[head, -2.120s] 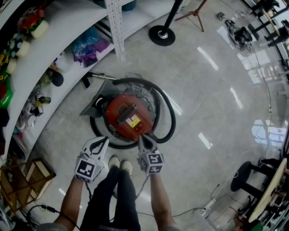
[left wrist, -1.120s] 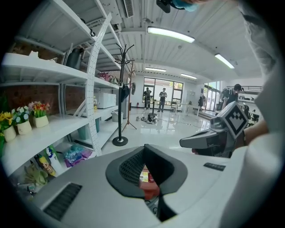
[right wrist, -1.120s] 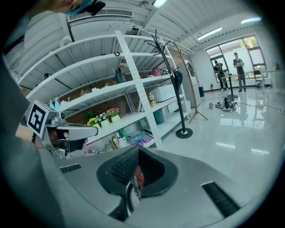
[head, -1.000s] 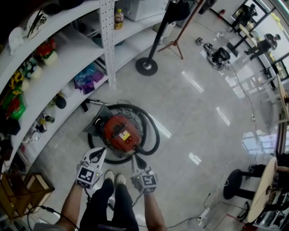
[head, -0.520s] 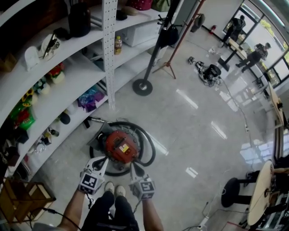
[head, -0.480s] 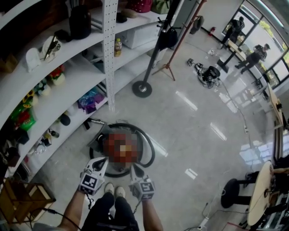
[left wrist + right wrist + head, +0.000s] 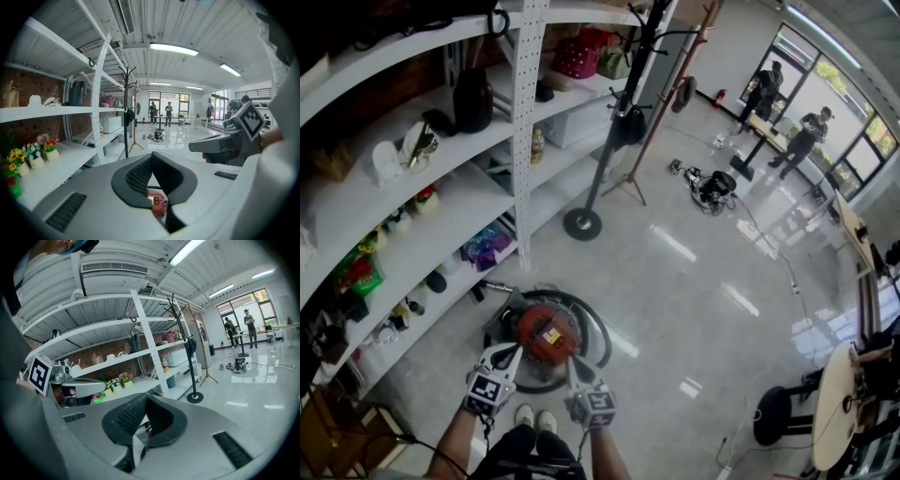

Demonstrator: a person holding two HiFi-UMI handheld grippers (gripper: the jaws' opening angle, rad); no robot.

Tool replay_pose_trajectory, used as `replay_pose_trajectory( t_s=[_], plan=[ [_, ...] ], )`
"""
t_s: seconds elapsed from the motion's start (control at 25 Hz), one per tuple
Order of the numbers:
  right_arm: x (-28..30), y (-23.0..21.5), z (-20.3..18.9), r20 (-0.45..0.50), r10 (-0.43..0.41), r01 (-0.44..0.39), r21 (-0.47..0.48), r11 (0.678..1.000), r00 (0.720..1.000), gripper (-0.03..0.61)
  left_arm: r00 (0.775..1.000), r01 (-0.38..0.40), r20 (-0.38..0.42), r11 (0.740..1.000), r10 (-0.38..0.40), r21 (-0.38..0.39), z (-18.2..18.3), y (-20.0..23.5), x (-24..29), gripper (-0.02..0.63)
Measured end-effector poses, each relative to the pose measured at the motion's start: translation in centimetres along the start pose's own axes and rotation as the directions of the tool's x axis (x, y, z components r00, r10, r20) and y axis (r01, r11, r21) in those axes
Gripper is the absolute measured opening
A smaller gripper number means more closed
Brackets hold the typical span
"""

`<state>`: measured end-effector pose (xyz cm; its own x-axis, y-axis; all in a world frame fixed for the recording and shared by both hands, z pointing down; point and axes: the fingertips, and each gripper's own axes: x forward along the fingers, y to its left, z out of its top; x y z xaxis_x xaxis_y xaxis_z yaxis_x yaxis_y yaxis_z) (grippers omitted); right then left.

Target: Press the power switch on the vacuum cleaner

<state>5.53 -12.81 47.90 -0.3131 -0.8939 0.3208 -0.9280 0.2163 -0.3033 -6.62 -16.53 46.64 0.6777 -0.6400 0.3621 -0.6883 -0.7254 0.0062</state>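
The vacuum cleaner (image 7: pixel 546 335) is a round red canister with a yellow label, standing on the glossy floor with a black hose (image 7: pixel 598 330) coiled round it. Its switch is too small to make out. My left gripper (image 7: pixel 512 352) hovers over the canister's near left edge, jaws slightly parted and empty. My right gripper (image 7: pixel 570 361) points at the near right edge, jaws together. In the left gripper view, a bit of the red vacuum cleaner (image 7: pixel 157 205) shows below the gap of the left gripper (image 7: pixel 157 185). The right gripper (image 7: pixel 144 426) in its own view shows only a thin slit.
White curved shelves (image 7: pixel 441 202) with flowers, bags and bottles run along the left. A coat stand with a round base (image 7: pixel 581 223) rises beyond the vacuum. A stool (image 7: pixel 773 414) and round table (image 7: pixel 827 403) sit at right; people stand far back. My shoes (image 7: pixel 534 416) are just behind the grippers.
The head view has lifted and pulled back: the vacuum looks smaller and lower, and more shelves and room show. Both grippers stay at the canister's near edge.
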Motion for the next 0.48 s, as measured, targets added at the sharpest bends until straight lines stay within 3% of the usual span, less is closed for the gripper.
replay_pose_trajectory(
  t_s=[0.48],
  plan=[
    [-2.6,2.1,3.3,0.046,-0.002,0.002,-0.001,1.0,0.999,0.012,0.998,0.008,0.056,0.999,-0.01,0.043,4.6,-0.7,-2.8,0.006]
  ],
)
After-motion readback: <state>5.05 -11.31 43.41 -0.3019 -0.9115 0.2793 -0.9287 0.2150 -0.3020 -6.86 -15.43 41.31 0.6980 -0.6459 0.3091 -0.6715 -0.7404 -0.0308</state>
